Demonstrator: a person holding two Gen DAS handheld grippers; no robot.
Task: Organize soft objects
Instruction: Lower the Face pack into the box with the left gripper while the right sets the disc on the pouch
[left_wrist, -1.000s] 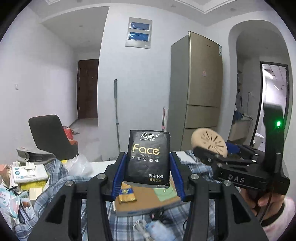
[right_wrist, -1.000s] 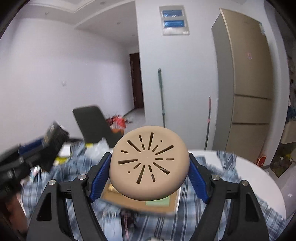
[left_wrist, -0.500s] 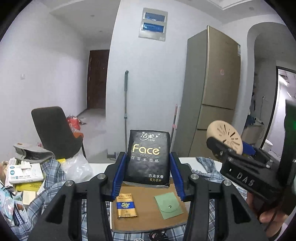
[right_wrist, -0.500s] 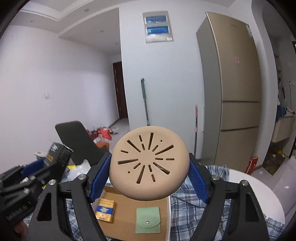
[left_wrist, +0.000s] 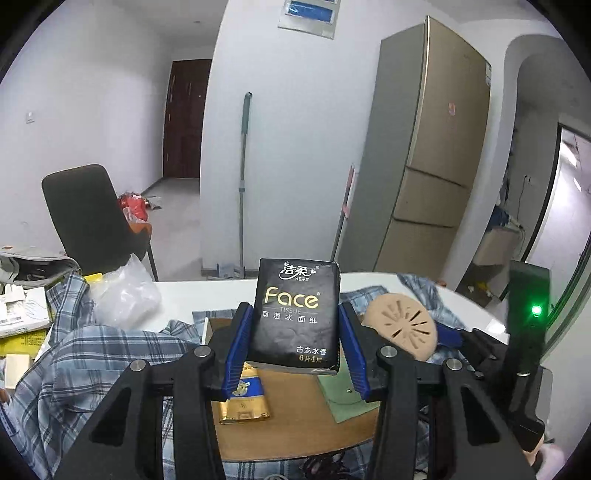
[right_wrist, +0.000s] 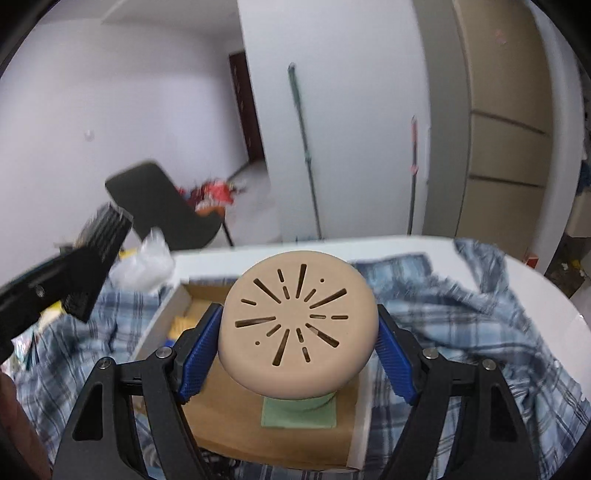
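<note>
1. Tissue pack (left_wrist: 295, 317): glossy black, rectangular, gold lettering, clamped upright in left tongs (left_wrist: 295, 347) above the cardboard box (left_wrist: 295, 424).
2. Bun (right_wrist: 297, 325): tan, round, slotted, matte, gripped by right tongs (right_wrist: 297, 354).

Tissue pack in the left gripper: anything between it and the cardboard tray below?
Nothing blocks the drop. The tissue pack hangs over the tray, where a gold packet and a green pouch already lie; bare cardboard shows between them.

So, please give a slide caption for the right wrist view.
Right gripper holds a round beige slotted pad above an open cardboard box.
</note>
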